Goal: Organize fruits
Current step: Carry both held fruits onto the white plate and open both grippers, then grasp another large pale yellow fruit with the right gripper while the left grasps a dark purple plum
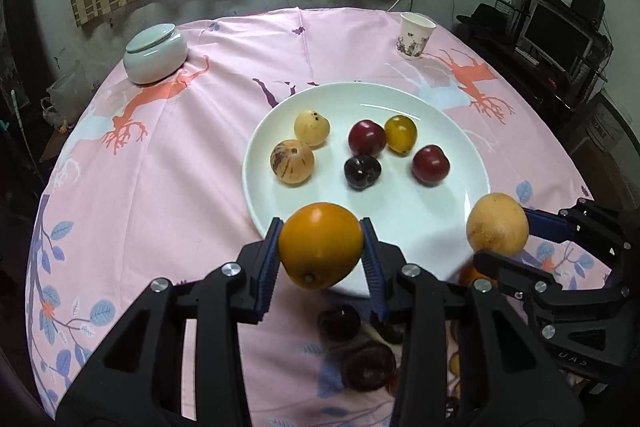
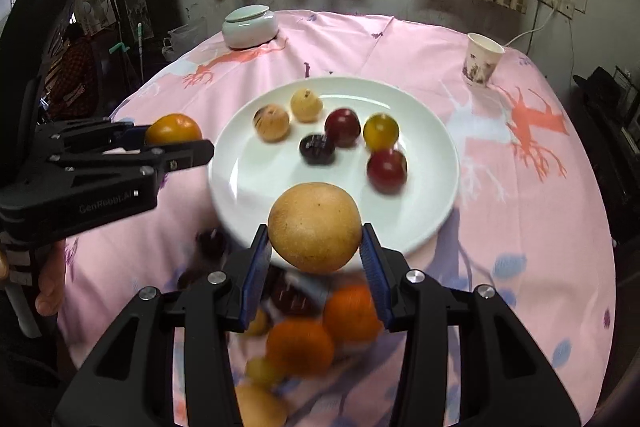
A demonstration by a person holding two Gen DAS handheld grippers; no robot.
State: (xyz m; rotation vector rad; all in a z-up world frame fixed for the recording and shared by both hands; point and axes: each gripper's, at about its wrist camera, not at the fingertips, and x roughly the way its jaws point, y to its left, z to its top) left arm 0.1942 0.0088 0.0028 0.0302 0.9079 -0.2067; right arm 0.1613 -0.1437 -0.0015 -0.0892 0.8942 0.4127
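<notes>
My left gripper (image 1: pixel 321 251) is shut on an orange fruit (image 1: pixel 320 249), held in the air over the near rim of the white plate (image 1: pixel 424 227). My right gripper (image 2: pixel 315 247) is shut on a tan round fruit (image 2: pixel 315 227), also raised at the plate's (image 2: pixel 248 187) near edge. Each gripper shows in the other's view: the right gripper (image 1: pixel 498 233) at the right, the left gripper (image 2: pixel 174 137) at the left. On the plate lie several fruits: two pale speckled ones (image 1: pixel 292 161), dark red plums (image 1: pixel 366 138) and a yellow one (image 1: pixel 401 133).
Loose fruits lie blurred on the pink cloth below the grippers: oranges (image 2: pixel 300 345), dark plums (image 1: pixel 339 323). A lidded white jar (image 1: pixel 155 53) stands far left, a paper cup (image 1: pixel 415 35) far right. A hand (image 2: pixel 50 279) holds the left tool. Shelves with a monitor (image 1: pixel 556 35) stand past the table's right edge.
</notes>
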